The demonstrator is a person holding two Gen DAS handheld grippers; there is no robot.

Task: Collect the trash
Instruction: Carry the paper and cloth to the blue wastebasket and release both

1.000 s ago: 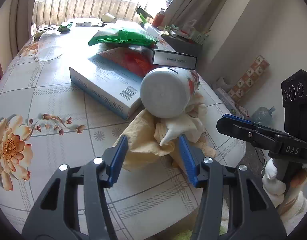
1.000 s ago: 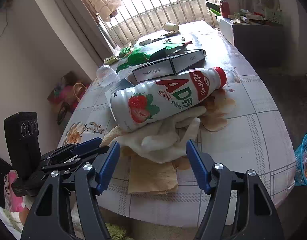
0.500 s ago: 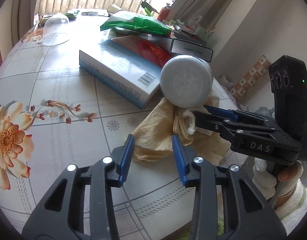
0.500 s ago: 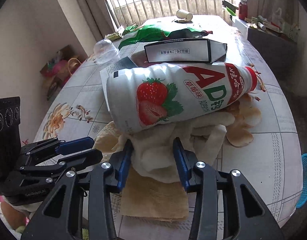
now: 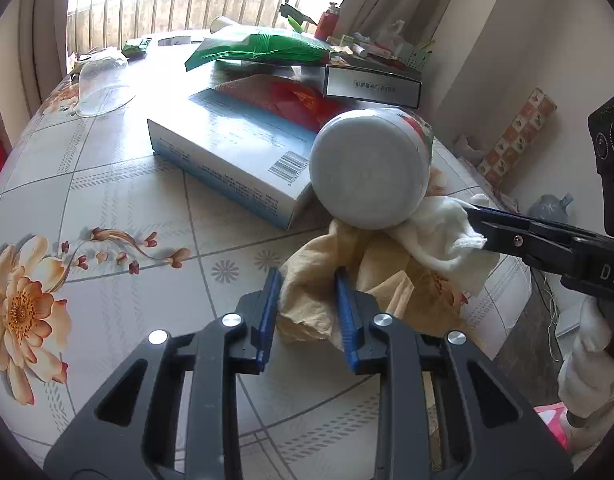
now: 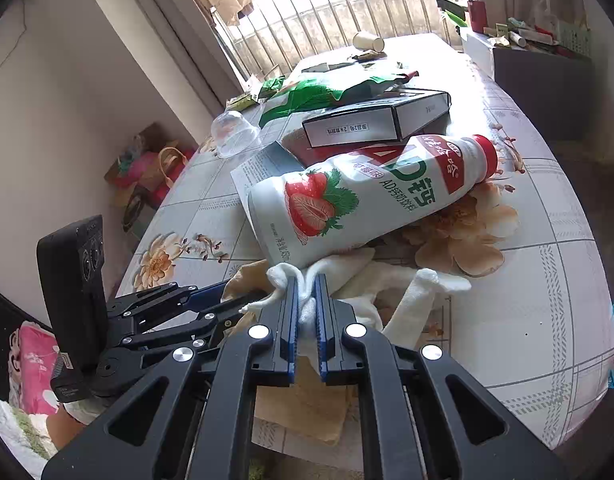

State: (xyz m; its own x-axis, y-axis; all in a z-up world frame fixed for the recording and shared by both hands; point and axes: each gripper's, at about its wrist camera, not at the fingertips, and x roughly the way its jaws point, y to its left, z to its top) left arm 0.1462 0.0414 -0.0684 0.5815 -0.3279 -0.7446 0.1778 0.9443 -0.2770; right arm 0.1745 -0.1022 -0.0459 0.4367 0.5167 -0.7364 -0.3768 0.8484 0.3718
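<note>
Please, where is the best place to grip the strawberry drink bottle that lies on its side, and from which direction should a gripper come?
Probably across the white body of the strawberry drink bottle, behind the strawberry print, coming down from above with one finger on each long side. It lies tilted on the white cloth, so the round sides are free. The flat base is too wide, and the red cap end is small and farther off.

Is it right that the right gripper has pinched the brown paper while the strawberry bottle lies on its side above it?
Not quite: the right wrist view shows the right gripper pinching the white cloth, not the brown paper. The strawberry bottle does lie on its side above it.
</note>
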